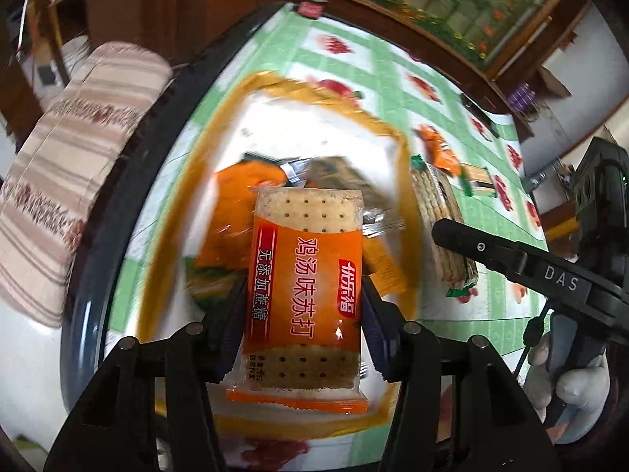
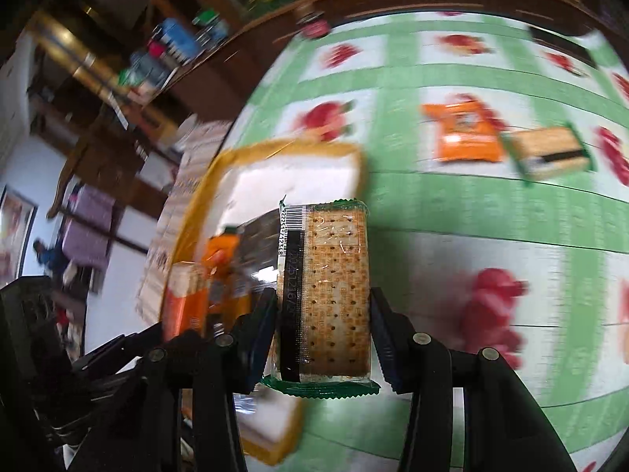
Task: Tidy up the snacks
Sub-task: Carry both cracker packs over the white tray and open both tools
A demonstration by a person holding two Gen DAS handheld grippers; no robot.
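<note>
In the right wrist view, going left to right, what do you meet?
Orange cracker pack in the left claw → green-edged cracker pack in the right claw → orange snack bag on the tablecloth → green cracker pack beside it.

snack packets (image 1: 251, 196) crowd the near half of the tray (image 1: 220, 126); its far half lies bare, and the desk (image 2: 471, 212) beside it is open.
</note>
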